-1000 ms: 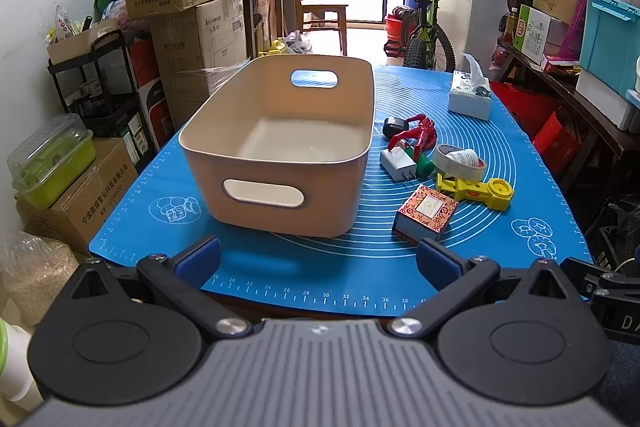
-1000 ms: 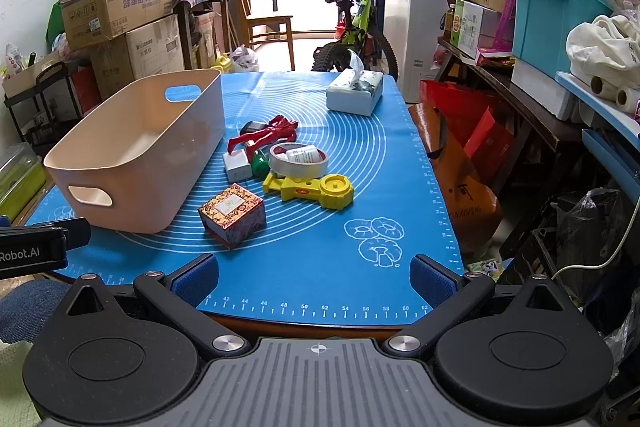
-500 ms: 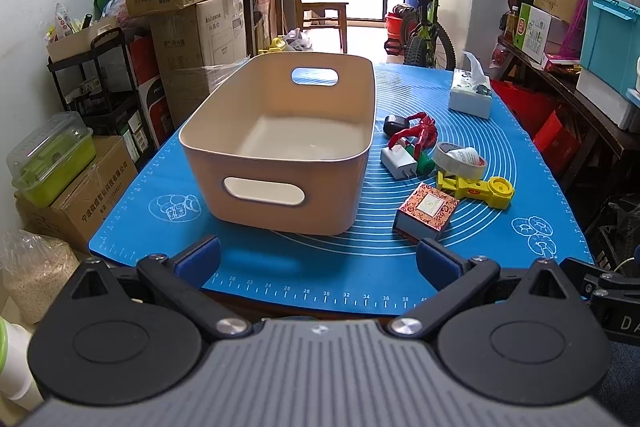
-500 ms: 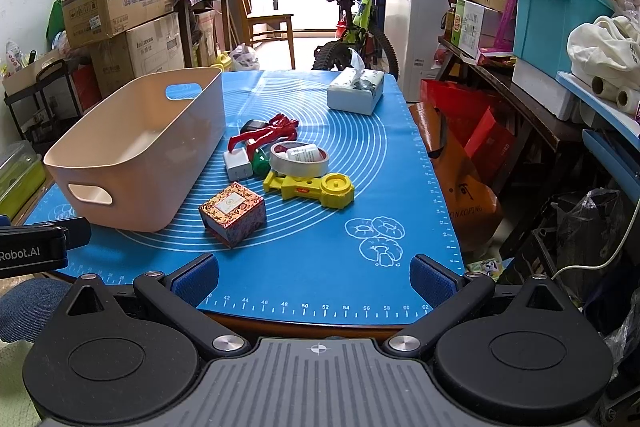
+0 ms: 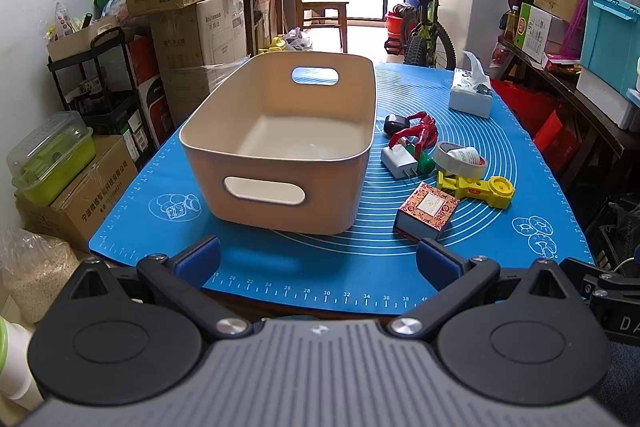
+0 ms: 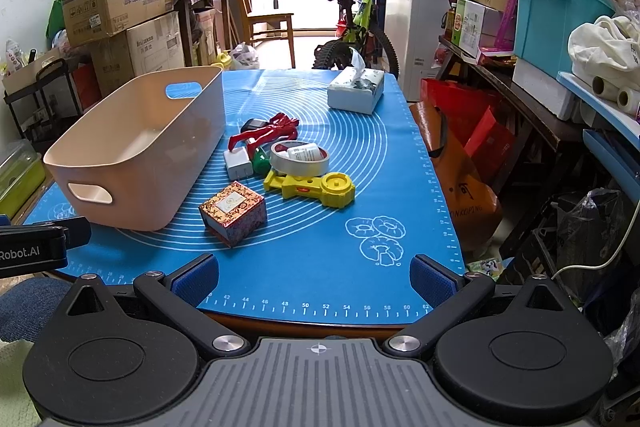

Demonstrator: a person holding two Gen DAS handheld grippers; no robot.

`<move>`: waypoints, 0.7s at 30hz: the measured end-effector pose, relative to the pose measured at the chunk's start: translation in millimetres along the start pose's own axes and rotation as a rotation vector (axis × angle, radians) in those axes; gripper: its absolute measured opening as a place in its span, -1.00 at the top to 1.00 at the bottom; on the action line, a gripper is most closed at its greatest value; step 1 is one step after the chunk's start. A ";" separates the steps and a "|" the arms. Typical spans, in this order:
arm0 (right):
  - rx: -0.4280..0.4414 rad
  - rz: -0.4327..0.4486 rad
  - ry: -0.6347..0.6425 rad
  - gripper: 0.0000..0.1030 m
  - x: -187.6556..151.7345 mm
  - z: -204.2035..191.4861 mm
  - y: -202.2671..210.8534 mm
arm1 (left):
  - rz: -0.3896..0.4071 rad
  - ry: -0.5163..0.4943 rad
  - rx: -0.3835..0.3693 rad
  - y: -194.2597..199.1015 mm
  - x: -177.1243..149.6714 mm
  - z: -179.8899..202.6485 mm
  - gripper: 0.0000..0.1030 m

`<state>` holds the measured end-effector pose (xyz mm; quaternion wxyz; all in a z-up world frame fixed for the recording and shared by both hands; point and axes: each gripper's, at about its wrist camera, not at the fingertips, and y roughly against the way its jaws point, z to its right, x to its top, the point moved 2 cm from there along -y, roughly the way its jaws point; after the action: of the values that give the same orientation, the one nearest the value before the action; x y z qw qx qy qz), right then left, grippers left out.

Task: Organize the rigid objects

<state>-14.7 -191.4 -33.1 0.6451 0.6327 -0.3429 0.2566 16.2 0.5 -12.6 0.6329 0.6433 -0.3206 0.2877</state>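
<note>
— What is sitting on the surface right now?

— A smooth blue mat printed with white rings and ruler marks is covering it. A beige plastic bin, rounded at the corners with oval handle cut-outs, is standing on the mat's left half, showing only its bare matte floor inside.

— And the loose pieces?

— They are lying in a cluster just right of the bin. A glossy red clamp is sprawling beside a small black block; a white charger with metal prongs is touching a green piece. A grey ring of tape is resting with a white cylinder inside it. A chunky yellow plastic tool with a round end is lying in front of the tape, and a square patterned box in red and gold is sitting nearest the edge. A soft tissue pack is standing well apart, farther back.

— The claws?

— The left claw is hovering at the near edge, its blue-padded fingers spread wide and gripping nothing. The right claw is doing likewise, fingers apart.
</note>
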 end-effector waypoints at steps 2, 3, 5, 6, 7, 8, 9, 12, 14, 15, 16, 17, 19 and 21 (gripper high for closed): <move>0.000 -0.001 0.000 -0.96 0.2 -0.1 -0.2 | 0.000 0.000 0.000 0.0 0.0 0.0 -0.99; 0.000 -0.001 0.000 -0.96 0.3 -0.1 -0.2 | -0.001 0.000 0.000 0.0 0.0 0.0 -0.99; -0.001 -0.001 0.000 -0.96 0.5 -0.4 -0.5 | 0.000 0.000 0.000 0.0 0.0 -0.1 -0.99; -0.001 -0.002 0.000 -0.96 0.6 -0.5 -0.7 | 0.000 0.000 0.000 -0.1 0.0 -0.1 -0.99; -0.001 -0.002 0.000 -0.96 0.6 -0.6 -0.8 | 0.000 0.000 0.000 0.2 -3.8 3.4 -0.99; -0.002 -0.003 0.000 -0.96 0.7 -0.7 -0.9 | 0.000 0.000 0.000 0.2 -3.9 3.5 -0.99; -0.003 -0.003 -0.001 -0.96 0.8 -0.7 -0.9 | 0.000 0.000 0.000 0.3 -3.7 3.3 -0.99; -0.004 -0.003 -0.002 -0.96 0.5 -0.6 -0.1 | 0.000 0.000 0.000 0.3 -3.7 3.4 -0.99; -0.006 -0.003 0.001 -0.96 2.0 -2.4 -1.5 | -0.001 0.000 0.001 0.3 -4.1 3.8 -0.99; -0.007 -0.003 0.000 -0.96 2.3 -2.6 -1.2 | -0.002 -0.002 0.001 0.3 -3.7 3.4 -0.99; -0.008 -0.002 -0.002 -0.96 2.7 -2.5 -0.8 | 0.001 -0.006 0.004 -0.1 -6.3 4.7 -0.99; -0.008 -0.002 -0.004 -0.96 1.0 -3.6 -0.4 | 0.004 -0.010 0.007 0.3 -6.8 5.3 -0.99; -0.007 0.002 -0.007 -0.96 5.0 -4.8 -1.0 | 0.014 -0.024 0.016 2.7 -5.8 2.1 -0.99; -0.005 0.007 -0.006 -0.96 6.6 -6.7 0.1 | 0.020 -0.027 0.018 4.1 -4.6 -0.1 -0.99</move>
<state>-9.9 -185.4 -27.7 0.6449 0.6306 -0.3477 0.2562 10.2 0.9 -13.5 0.6199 0.6496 -0.3329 0.2880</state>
